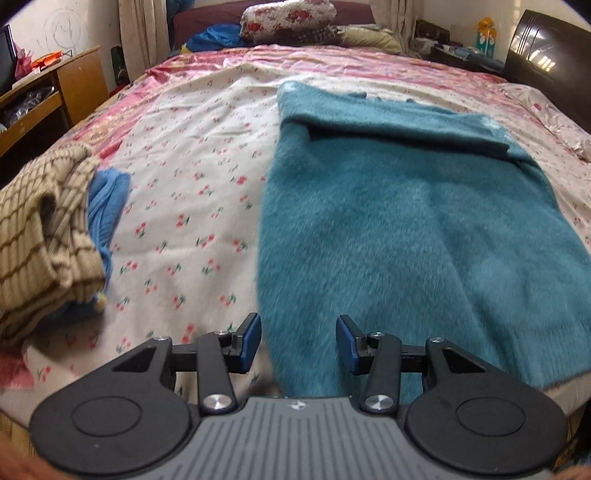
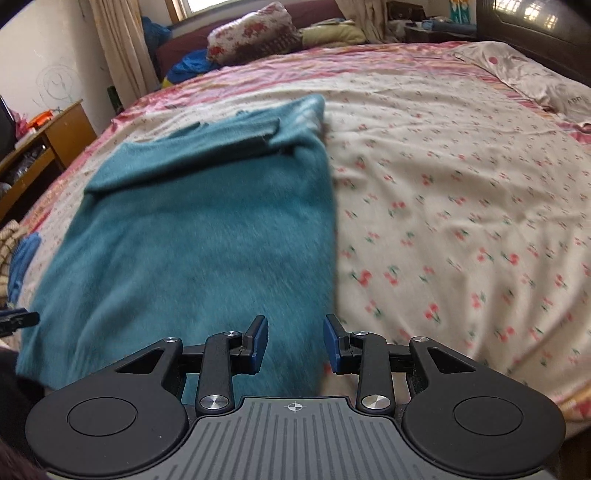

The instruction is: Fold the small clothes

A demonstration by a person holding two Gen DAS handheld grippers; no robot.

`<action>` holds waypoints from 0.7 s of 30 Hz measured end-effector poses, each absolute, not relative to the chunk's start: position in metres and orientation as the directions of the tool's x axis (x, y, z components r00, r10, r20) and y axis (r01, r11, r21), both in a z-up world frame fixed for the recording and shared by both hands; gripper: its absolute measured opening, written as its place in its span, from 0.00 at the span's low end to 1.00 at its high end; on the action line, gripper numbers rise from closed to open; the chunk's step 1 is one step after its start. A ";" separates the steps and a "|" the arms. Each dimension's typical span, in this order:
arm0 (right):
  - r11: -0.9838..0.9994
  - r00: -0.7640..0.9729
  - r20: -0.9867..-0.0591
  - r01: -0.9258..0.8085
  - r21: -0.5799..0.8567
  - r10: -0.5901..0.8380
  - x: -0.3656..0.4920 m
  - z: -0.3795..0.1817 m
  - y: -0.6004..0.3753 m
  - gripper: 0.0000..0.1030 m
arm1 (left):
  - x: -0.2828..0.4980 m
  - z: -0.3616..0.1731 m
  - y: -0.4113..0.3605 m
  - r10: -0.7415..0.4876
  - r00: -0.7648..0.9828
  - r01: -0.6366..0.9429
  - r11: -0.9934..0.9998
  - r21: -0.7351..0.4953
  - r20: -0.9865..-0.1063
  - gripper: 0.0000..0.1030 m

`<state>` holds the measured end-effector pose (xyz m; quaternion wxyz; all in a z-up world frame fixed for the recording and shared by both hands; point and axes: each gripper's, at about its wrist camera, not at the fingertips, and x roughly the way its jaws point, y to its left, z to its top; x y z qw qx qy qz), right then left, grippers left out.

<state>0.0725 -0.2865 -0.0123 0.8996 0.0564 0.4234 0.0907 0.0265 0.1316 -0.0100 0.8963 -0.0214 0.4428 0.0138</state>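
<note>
Teal fuzzy sweater [image 1: 424,221] lying flat on the bed [image 1: 192,177], its long axis running away from both cameras. The sleeves appear already turned in across the upper body, forming a raised band near the far end; the sides read as straight edges, so the garment is judged to be a narrow rectangle awaiting its lengthwise fold. The near hem remains unlifted. The task thus appears partly done for this item: side folds made, the hem-to-collar fold and any stacking left.

Left gripper [image 1: 298,341]: fingers apart, holding nothing, poised over the near left edge of the sweater. Right gripper [image 2: 295,341]: fingers likewise apart and empty, over the near right edge. Whether either pad touches the fabric cannot be told.

Surroundings: a pile of clothes at the left of the bed, comprising a beige striped knit [image 1: 40,236] over a blue garment [image 1: 105,206], well apart from the sweater; whether it is folded or waiting cannot be told. A floral pillow [image 1: 288,18] and bedding lie at the far side, a wooden desk [image 1: 44,96] stands beside the bed. Nothing lies on the sweater or between it and the grippers; the thick pile may make the hem bulky to pinch.
</note>
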 end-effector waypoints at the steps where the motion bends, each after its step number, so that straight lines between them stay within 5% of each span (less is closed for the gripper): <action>1: 0.978 0.614 -0.762 -0.111 0.175 0.206 0.070 -0.014 -0.288 0.32 | 0.025 -0.010 0.132 0.008 0.601 -0.043 0.999 -0.022 -0.799 0.49; 21: 0.957 0.469 -0.835 -0.115 0.266 0.288 0.055 -0.032 -0.278 0.36 | 0.017 -0.023 0.134 -0.023 0.494 -0.046 0.998 -0.053 -0.869 0.49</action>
